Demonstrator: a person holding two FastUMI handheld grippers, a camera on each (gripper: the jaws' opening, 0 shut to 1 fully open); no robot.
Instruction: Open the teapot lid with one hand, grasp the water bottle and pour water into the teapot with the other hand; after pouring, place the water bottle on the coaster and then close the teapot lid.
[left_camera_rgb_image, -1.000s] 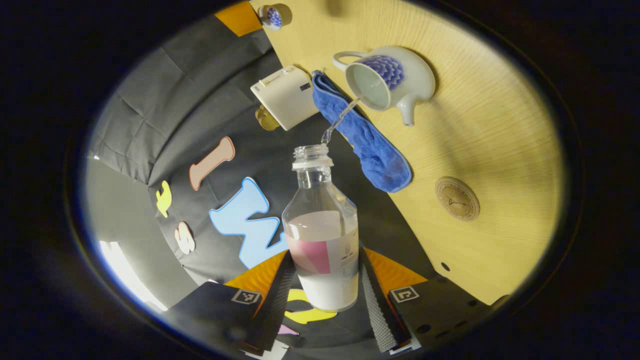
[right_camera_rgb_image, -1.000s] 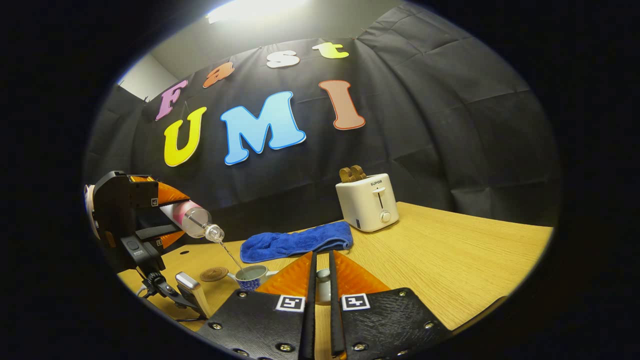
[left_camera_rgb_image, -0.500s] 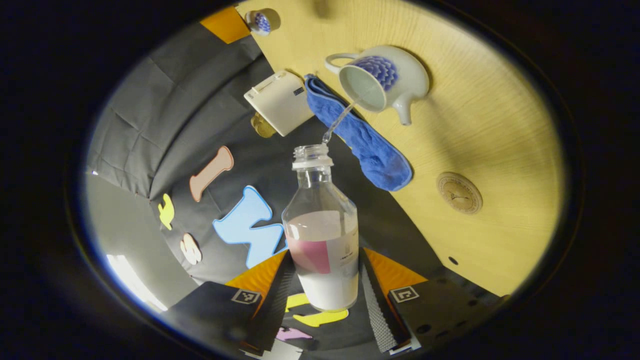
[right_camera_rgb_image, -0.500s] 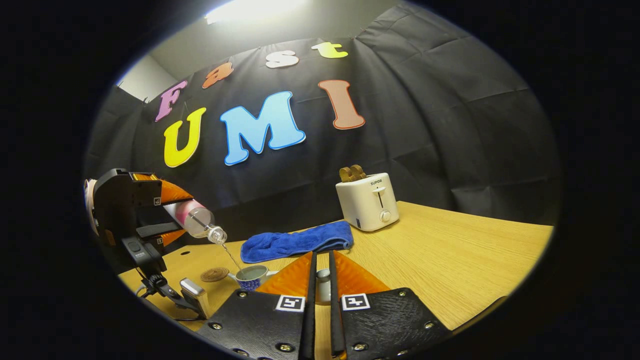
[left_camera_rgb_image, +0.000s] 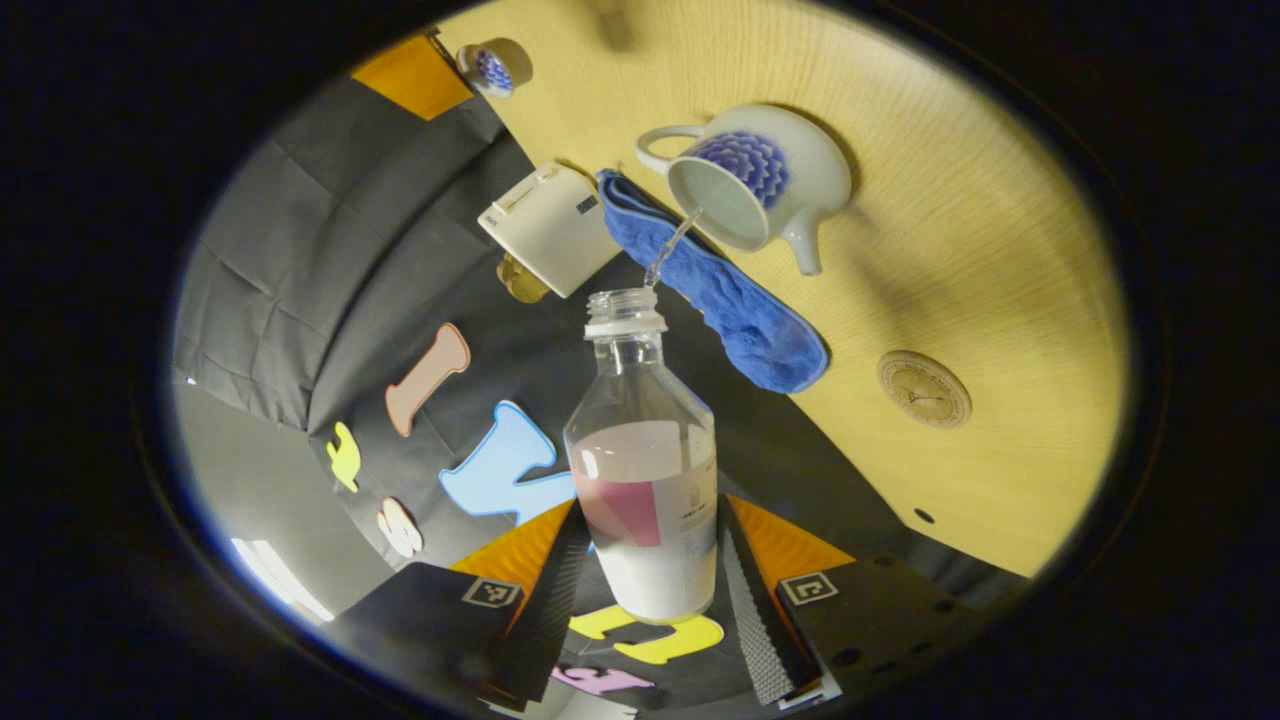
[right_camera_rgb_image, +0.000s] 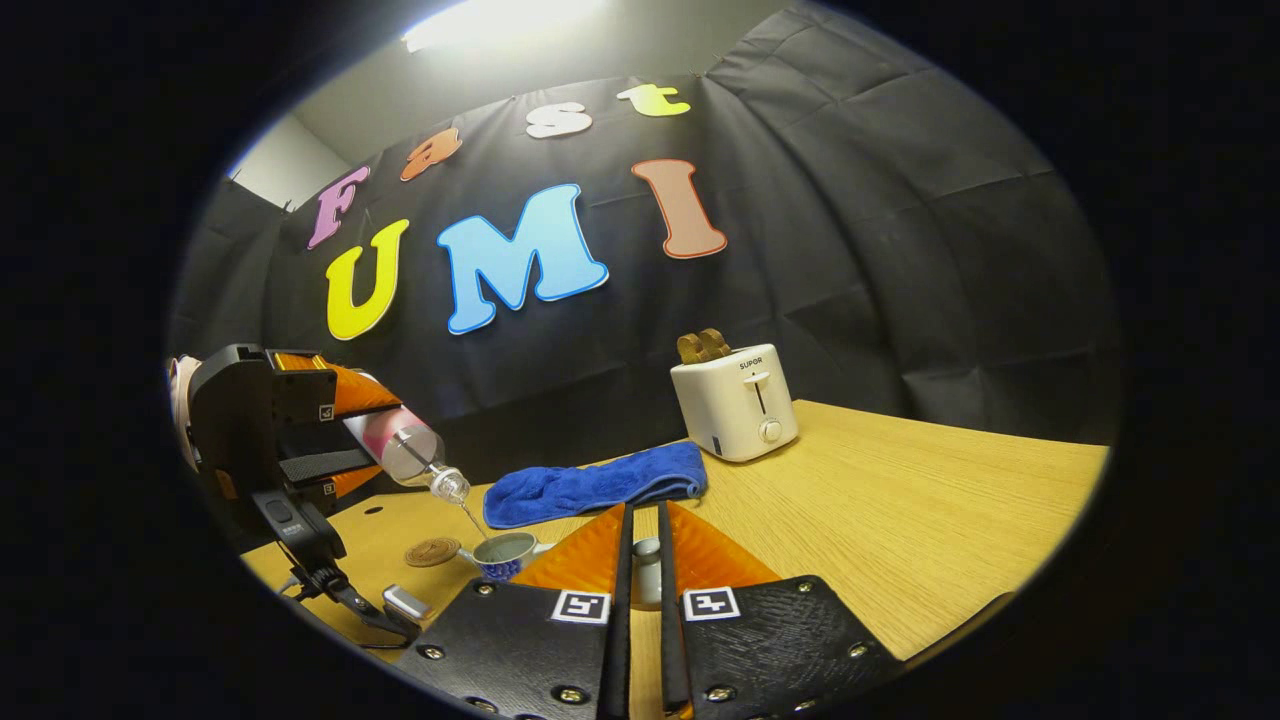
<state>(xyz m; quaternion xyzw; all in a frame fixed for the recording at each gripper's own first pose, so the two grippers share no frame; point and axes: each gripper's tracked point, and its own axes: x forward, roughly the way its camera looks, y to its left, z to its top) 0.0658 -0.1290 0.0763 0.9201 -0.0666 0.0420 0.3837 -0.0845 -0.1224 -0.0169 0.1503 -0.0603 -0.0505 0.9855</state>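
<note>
Wooden table (right_camera_rgb_image: 900, 520) carries one teapot (left_camera_rgb_image: 760, 180), one coaster (left_camera_rgb_image: 923, 389). Left gripper (left_camera_rgb_image: 645, 580) clamps one water bottle (left_camera_rgb_image: 645, 470), neck toward twelve o'clock, pouring. Right gripper (right_camera_rgb_image: 640, 560) seemingly pinches the lid (right_camera_rgb_image: 647, 572).

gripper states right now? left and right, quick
Left gripper: shut on the water bottle, tilted, pouring into the teapot.
Right gripper: shut on the teapot lid.
</note>
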